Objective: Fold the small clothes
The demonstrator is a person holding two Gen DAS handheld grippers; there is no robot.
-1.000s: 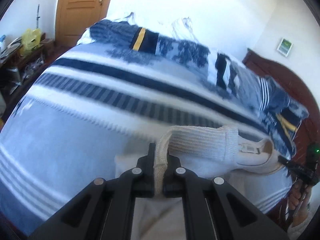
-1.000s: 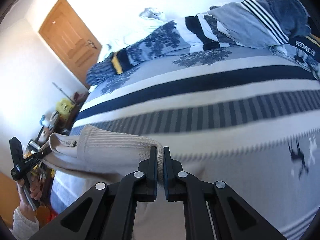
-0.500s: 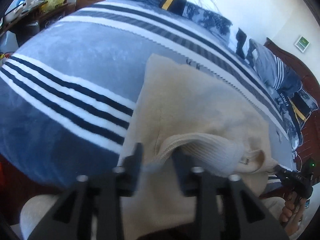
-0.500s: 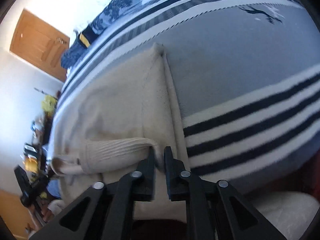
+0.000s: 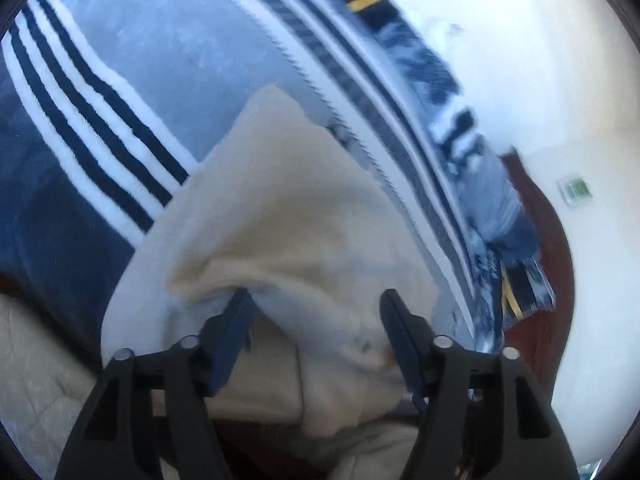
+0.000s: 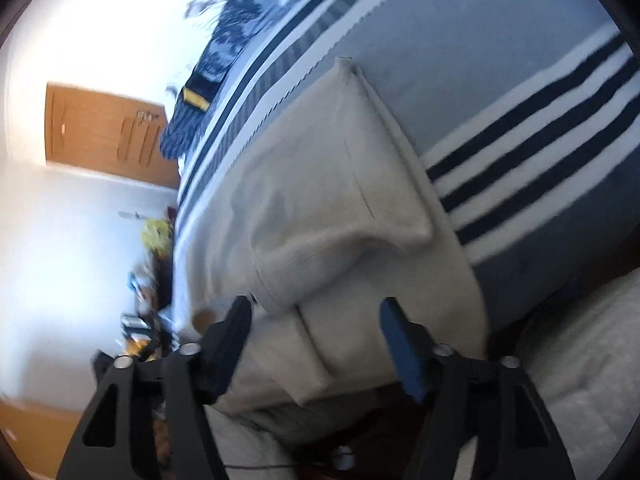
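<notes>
The cream garment (image 6: 320,208) now lies flat on the striped blanket (image 6: 520,128) at the bed's near edge, ribbed hem doubled over. You have released it: your left gripper (image 5: 316,312) and right gripper (image 6: 316,320), clamped on that hem a second ago, stand wide apart and empty. I judge this fold laid; the next awaits.

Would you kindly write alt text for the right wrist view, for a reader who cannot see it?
The open right gripper hangs over a cream garment lying on a blue-grey striped blanket, its ribbed cuff folded across the body. A wooden door and blurred clutter show at the left.
</notes>
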